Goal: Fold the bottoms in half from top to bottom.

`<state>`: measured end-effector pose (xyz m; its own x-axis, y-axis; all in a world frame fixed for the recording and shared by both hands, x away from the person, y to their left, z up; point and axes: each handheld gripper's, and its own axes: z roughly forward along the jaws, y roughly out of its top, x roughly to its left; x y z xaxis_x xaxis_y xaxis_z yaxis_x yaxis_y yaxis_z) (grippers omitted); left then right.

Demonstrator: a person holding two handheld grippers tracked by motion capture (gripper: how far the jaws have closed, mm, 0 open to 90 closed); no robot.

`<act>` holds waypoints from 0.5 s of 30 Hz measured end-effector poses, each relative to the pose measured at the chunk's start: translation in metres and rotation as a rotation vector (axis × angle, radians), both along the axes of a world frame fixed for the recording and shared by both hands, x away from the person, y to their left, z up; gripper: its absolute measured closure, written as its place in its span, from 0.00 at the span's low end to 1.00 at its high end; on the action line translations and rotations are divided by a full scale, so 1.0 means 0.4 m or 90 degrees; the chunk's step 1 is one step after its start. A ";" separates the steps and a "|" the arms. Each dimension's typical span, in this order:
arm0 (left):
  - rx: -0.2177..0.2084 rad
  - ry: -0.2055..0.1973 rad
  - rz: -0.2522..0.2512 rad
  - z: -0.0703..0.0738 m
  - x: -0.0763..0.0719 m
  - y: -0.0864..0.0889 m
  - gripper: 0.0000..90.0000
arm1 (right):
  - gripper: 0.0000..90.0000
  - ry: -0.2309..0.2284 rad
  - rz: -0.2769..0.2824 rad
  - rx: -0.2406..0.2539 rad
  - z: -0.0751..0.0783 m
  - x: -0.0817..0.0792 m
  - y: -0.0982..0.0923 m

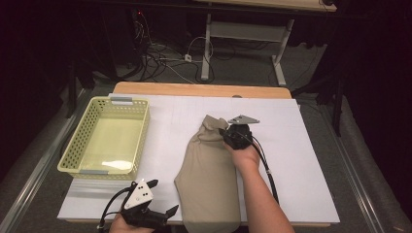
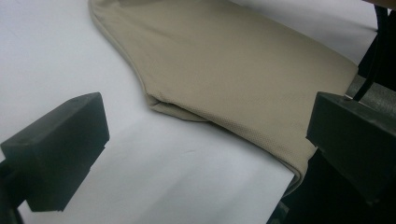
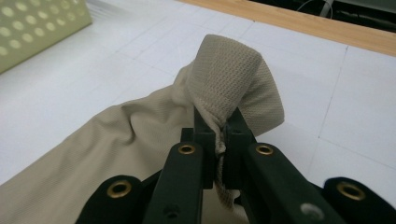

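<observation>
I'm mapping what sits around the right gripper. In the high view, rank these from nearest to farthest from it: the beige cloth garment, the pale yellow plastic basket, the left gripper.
1. Beige cloth garment: pinched in the jaws of the right gripper, mid-table.
2. Pale yellow plastic basket: at the table's left side.
3. Left gripper: near edge, lower left. Its distance is close to the basket's.

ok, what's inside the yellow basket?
Nothing visible: the yellow basket shows a bare floor in the high view. Its near wall hides only a thin strip at the bottom.
</observation>
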<state>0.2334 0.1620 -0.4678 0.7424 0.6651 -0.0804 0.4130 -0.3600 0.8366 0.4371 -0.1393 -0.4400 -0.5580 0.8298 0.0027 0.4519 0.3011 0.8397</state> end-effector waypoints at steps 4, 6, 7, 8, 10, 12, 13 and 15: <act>0.002 -0.002 0.001 0.001 0.000 0.001 0.00 | 0.98 -0.014 0.011 0.011 0.011 -0.038 -0.006; 0.001 -0.003 0.002 0.002 -0.002 0.001 0.00 | 0.98 -0.019 0.017 0.016 0.016 -0.064 -0.009; 0.001 -0.003 0.002 0.003 -0.002 0.001 0.00 | 0.98 -0.023 0.021 0.018 0.018 -0.075 -0.011; 0.001 -0.003 0.002 0.003 -0.003 0.000 0.00 | 0.98 -0.027 0.023 0.020 0.019 -0.087 -0.012; 0.003 -0.005 0.001 0.004 -0.005 -0.001 0.00 | 0.98 -0.031 0.029 0.023 0.020 -0.108 -0.015; 0.005 -0.005 0.000 0.005 -0.007 -0.002 0.00 | 0.98 -0.036 0.034 0.029 0.020 -0.134 -0.019; 0.005 -0.006 0.000 0.005 -0.007 -0.003 0.00 | 0.98 -0.037 0.036 0.031 0.019 -0.142 -0.020; 0.006 -0.006 -0.001 0.005 -0.008 -0.004 0.00 | 0.98 -0.041 0.042 0.032 0.018 -0.162 -0.024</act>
